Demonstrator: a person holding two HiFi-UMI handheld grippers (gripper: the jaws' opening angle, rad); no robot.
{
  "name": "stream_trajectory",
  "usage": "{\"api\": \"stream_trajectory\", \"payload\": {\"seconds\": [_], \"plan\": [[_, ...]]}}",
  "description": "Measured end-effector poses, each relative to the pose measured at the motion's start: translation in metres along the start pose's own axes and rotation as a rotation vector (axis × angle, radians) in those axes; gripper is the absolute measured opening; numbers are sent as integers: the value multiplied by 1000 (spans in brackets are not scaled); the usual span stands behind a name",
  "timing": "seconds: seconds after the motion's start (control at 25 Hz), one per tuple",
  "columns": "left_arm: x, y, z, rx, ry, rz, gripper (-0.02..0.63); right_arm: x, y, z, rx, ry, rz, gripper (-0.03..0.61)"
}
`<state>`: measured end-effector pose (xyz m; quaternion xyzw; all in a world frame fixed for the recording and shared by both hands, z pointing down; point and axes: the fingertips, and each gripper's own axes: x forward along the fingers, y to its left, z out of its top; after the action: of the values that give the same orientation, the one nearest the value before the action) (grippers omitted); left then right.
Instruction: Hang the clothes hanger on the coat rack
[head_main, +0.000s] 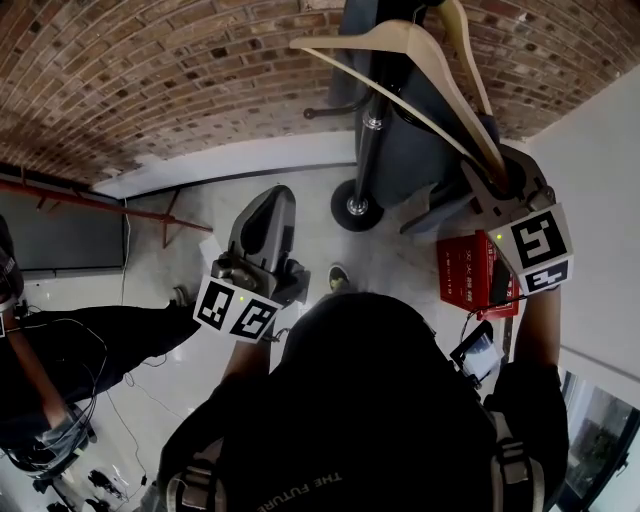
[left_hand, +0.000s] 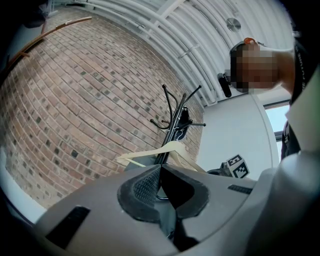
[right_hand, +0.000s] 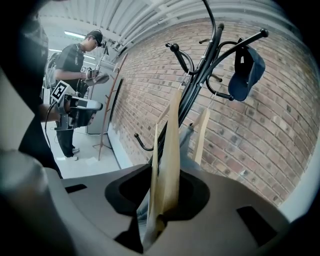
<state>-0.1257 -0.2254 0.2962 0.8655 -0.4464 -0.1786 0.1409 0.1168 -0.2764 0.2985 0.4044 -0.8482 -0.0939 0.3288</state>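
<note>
The right gripper (right_hand: 161, 200) is clamped on one arm of the wooden hanger (right_hand: 172, 145), which rises toward twelve o'clock just beside the coat rack (right_hand: 200, 85). A blue cap (right_hand: 245, 72) hangs on the rack at two o'clock. The left gripper (left_hand: 162, 192), its jaws pressed together on nothing, sits at eight o'clock from the right in the head view.

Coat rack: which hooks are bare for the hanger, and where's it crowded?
Right gripper view: on the coat rack, the upper-left hook and low left hook are bare. Its right side is crowded: a blue cap hangs there. The right tool holds the hanger.
</note>
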Motion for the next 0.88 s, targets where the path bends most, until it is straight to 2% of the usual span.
{"api": "stream_trajectory", "payload": {"seconds": [0.24, 0.56, 0.88], "plan": [[-1, -17, -4, 13, 5, -14, 20, -20, -3, 0, 12, -62, -23, 118], [-1, -27, -3, 26, 3, -24, 20, -33, -7, 8, -2, -114, -50, 118], [-5, -39, -11, 22, 18, -39, 20, -67, -7, 9, 17, -169, -118, 118]]}}
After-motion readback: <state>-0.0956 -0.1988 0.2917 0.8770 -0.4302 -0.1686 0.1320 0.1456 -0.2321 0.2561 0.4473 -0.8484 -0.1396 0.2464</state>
